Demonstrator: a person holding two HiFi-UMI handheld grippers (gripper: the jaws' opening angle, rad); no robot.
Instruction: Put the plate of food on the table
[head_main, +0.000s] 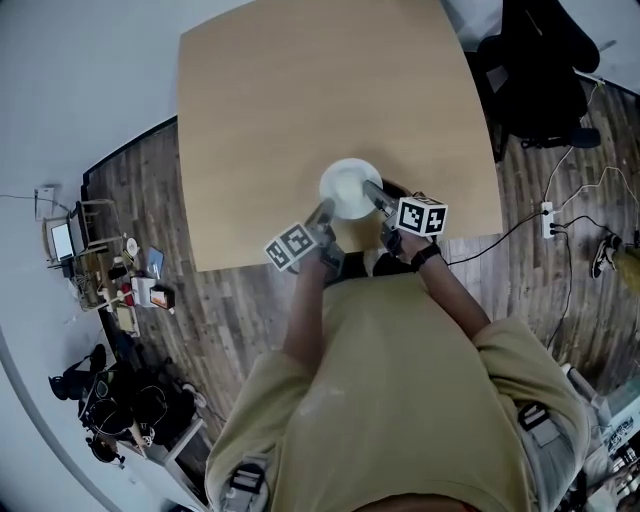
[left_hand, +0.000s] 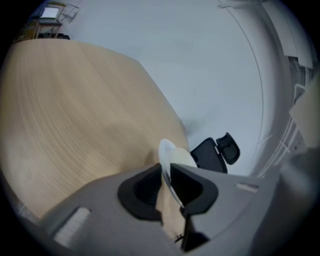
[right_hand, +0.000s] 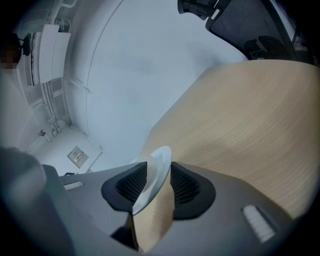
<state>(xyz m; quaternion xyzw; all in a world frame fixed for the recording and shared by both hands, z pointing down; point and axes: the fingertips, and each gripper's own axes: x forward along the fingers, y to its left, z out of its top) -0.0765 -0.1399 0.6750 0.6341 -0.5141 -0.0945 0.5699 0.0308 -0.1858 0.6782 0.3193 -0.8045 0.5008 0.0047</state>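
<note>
Head view: white round plate (head_main: 350, 188) rests on the pale wooden surface (head_main: 300, 90), near its edge. Left gripper view: left tool (left_hand: 166, 172) sits slack around the rim. Right gripper view: right tool (right_hand: 159, 172) gapes astride it; a crooked withdrawal could drag it off.

plate (head_main: 350, 187): one, white
tabletop (head_main: 300, 90): one, light wood
claws: two, the left claw (head_main: 325, 211) and the right claw (head_main: 376, 193)
marker cubes: two, the left cube (head_main: 291, 245) and the right cube (head_main: 421, 215)
office chair (head_main: 540, 70): one, black
power strip (head_main: 547, 218): one, on the wooden floor (head_main: 240, 300)
person (head_main: 400, 400): one, in a tan shirt
small screen (head_main: 62, 240): one, by the wall
</note>
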